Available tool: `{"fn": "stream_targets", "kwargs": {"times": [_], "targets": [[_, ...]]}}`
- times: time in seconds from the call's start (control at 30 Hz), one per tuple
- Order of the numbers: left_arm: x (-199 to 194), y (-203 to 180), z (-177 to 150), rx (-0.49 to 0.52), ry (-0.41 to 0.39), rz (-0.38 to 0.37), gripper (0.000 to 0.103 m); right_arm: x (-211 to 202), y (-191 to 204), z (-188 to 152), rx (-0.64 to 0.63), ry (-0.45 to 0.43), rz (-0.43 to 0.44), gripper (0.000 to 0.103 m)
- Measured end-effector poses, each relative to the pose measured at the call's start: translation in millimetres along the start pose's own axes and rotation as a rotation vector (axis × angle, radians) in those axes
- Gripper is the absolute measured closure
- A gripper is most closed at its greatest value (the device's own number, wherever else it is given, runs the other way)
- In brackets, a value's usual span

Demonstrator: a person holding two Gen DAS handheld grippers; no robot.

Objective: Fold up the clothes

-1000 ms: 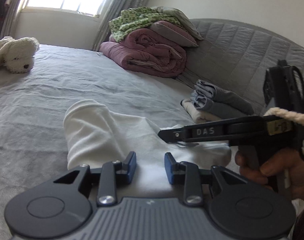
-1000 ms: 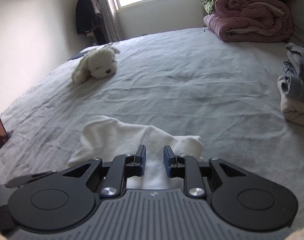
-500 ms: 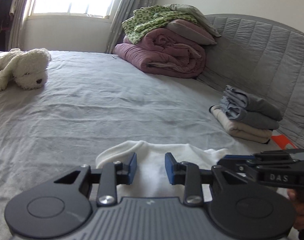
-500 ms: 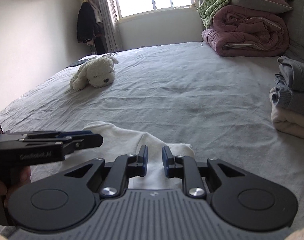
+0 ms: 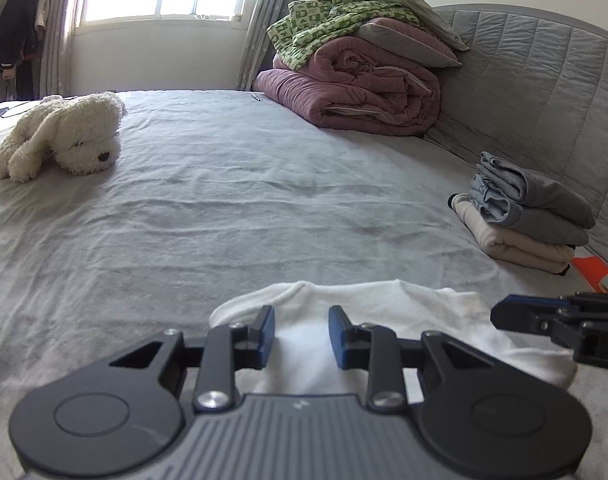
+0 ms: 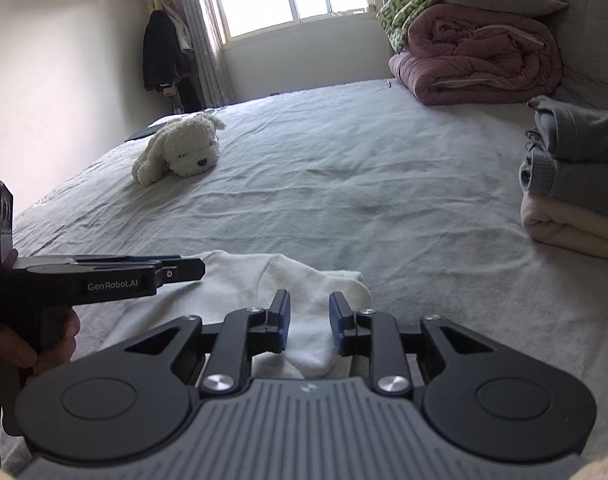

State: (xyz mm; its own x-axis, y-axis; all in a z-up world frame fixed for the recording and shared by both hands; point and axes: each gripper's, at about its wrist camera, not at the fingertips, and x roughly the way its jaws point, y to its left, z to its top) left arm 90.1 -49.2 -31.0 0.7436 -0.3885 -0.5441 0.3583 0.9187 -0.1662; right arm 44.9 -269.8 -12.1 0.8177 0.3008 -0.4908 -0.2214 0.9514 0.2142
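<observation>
A white garment (image 5: 384,312) lies folded on the grey bed sheet (image 5: 224,208), close in front of both grippers; it also shows in the right wrist view (image 6: 304,280). My left gripper (image 5: 301,334) is open and empty, its blue pads just above the garment's near part. My right gripper (image 6: 309,326) is open and empty over the garment's right end. Each gripper shows side-on in the other's view, the right one (image 5: 516,316) and the left one (image 6: 180,270).
A stack of folded clothes (image 5: 528,216) sits at the right by the grey headboard (image 5: 544,92). A white plush dog (image 5: 64,136) lies at the far left. Rolled maroon bedding (image 5: 364,88) with a green blanket is at the back. An orange item (image 5: 592,274) lies by the stack.
Both grippers have pulled back and levelled, so the garment now sits lower in both views. The right gripper has dropped from across the left view to its right edge.
</observation>
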Motion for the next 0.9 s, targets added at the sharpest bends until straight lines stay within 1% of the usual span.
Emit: {"fn": "stream_targets", "kwargs": {"times": [0.03,0.17,0.3,0.33,0.37,0.4,0.47,0.53,0.6,0.63,0.67,0.73,0.8,0.83,0.87,0.9], "targets": [[-7,-2,-3,0.005,0.001,-0.010,0.073,-5,3,0,-0.007,-0.007,0.013,0.076],[-35,-17,-17,0.087,-0.010,-0.023,0.073,-20,15,-4,-0.050,-0.011,0.059,0.076],[-50,-30,-30,0.112,-0.002,-0.066,0.073,-25,23,-12,-0.102,0.006,0.072,0.076],[-50,-33,-34,0.121,0.002,-0.067,0.073,-26,23,-14,-0.109,0.008,0.071,0.077],[-50,-36,-39,0.131,0.009,-0.062,0.073,-26,23,-16,-0.117,0.013,0.065,0.079],[-49,-38,-43,0.139,0.011,-0.054,0.073,-24,23,-18,-0.129,0.035,0.052,0.080],[-45,-42,-48,0.166,0.016,-0.045,0.073,-19,23,-21,-0.155,0.091,0.023,0.086],[-44,-46,-48,0.178,0.027,-0.030,0.073,-10,20,-29,-0.181,0.138,0.010,0.088],[-46,-51,-43,0.176,0.044,-0.008,0.073,-11,19,-30,-0.182,0.135,0.013,0.088],[-47,-53,-41,0.174,0.052,0.002,0.071,-13,18,-28,-0.163,0.128,0.019,0.088],[-51,-52,-38,0.156,0.062,-0.006,0.069,-17,15,-27,-0.130,0.119,0.033,0.086],[-57,-47,-33,0.114,0.081,-0.024,0.055,-23,10,-24,-0.070,0.115,0.053,0.083],[-62,-38,-30,0.043,0.104,-0.038,0.049,-27,0,-20,0.006,0.116,0.060,0.072],[-63,-33,-30,0.005,0.116,-0.039,0.046,-29,-5,-18,0.049,0.118,0.050,0.057],[-65,-29,-29,-0.033,0.127,-0.041,0.046,-30,-11,-16,0.093,0.124,0.048,0.049],[-67,-24,-29,-0.071,0.140,-0.042,0.044,-30,-17,-15,0.136,0.132,0.049,0.050]]}}
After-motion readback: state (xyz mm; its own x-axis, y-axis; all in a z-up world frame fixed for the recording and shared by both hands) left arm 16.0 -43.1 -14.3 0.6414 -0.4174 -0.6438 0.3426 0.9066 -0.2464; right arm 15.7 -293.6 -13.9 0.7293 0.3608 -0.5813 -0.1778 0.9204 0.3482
